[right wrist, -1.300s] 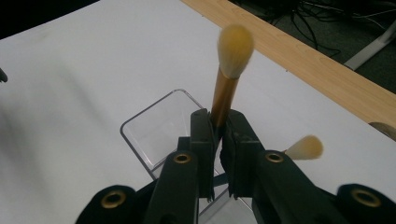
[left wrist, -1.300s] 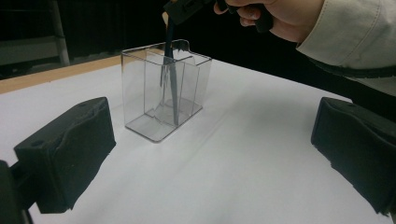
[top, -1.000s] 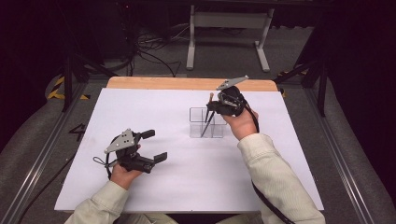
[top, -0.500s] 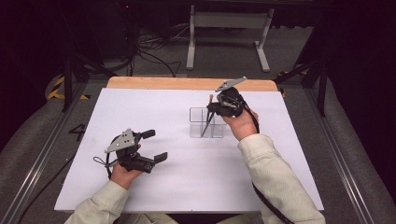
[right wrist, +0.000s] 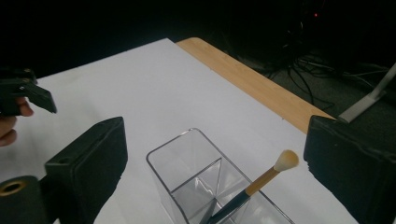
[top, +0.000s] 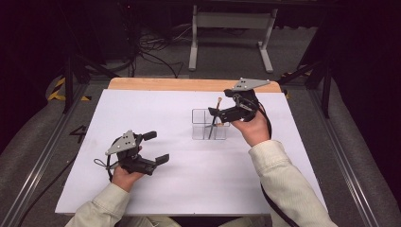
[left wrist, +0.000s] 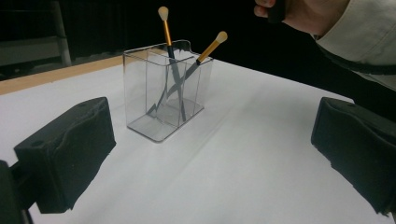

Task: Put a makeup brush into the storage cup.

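A clear plastic holder (top: 203,126) with compartments stands on the white table top (top: 179,189). Two makeup brushes with gold ferrules stand in it: one upright (left wrist: 166,32), one leaning (left wrist: 210,46). My right gripper (top: 222,111) hovers just right of and above the holder. Its jaws have just been opening and stand wide apart, touching nothing. The leaning brush's tip (right wrist: 286,160) shows below, between them, and rests free in the holder (right wrist: 187,172). My left gripper (top: 157,147) sits at the near left, open and empty, and faces the holder (left wrist: 161,93).
A wooden strip (top: 189,84) runs along the table's far edge. Behind it lie a metal stand (top: 227,28) and floor cables (top: 151,56). Metal rails (top: 42,156) flank both sides of the table. White surface stretches all around the holder.
The right gripper has opened, let go of the brush it held and drawn back a little to the right and up. The brush now leans in the holder. The left gripper has not moved.
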